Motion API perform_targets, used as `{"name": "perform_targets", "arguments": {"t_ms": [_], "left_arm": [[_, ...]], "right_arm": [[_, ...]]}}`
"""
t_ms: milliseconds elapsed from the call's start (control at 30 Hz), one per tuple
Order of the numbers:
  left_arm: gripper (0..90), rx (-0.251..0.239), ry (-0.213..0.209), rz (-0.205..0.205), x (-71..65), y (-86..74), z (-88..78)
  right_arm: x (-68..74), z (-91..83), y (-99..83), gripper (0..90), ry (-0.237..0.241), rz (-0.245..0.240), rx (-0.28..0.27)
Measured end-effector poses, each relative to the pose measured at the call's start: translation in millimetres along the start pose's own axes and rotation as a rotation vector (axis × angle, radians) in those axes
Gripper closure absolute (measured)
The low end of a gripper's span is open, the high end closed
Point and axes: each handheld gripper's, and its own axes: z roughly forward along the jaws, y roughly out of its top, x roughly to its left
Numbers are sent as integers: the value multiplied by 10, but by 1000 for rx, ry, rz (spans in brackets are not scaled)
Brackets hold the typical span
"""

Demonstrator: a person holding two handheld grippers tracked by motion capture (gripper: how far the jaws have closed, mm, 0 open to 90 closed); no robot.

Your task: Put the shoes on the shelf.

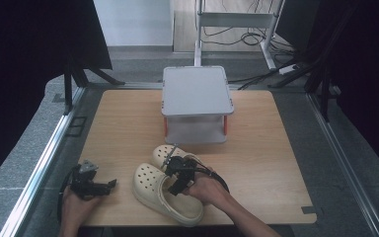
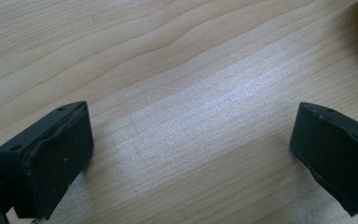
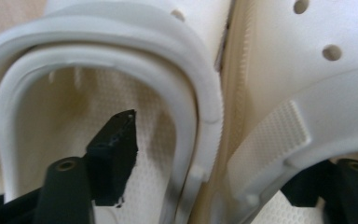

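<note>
your right gripper (image 1: 176, 174) has one jaw inside each of the two cream clogs (image 1: 150, 183) at the table's (image 1: 261, 148) near edge, seemingly pinching their adjoining walls, while your left gripper (image 1: 109, 184) rests wide open.

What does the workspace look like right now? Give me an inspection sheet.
Surface: wooden table, bare apart from the items below.
Job's things: two cream clogs side by side, left clog and right clog, touching along their inner sides.
Clutter: grey two-tier stand at the table's far middle, nothing on top.
Grippers: left gripper open over bare wood. Right gripper has one jaw inside each clog, straddling the two inner walls; whether the pads press is unclear.
Cables: black cable trails from the right gripper; more cables lie on the floor beyond.
Surroundings: black curtains, metal frame.
</note>
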Motion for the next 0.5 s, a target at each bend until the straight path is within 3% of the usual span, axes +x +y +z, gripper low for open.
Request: {"name": "perform_targets", "arguments": {"t_ms": [200,400,500], "left_arm": [[0,0,0,0,0,0,0],[0,0,0,0,-1,0,0],[0,0,0,0,0,0,0]], "right_arm": [[-38,2,4,502,-28,16,2],[-61,6,4,596,-1,30,19],[-47,3,9,615,-9,28,22]]}}
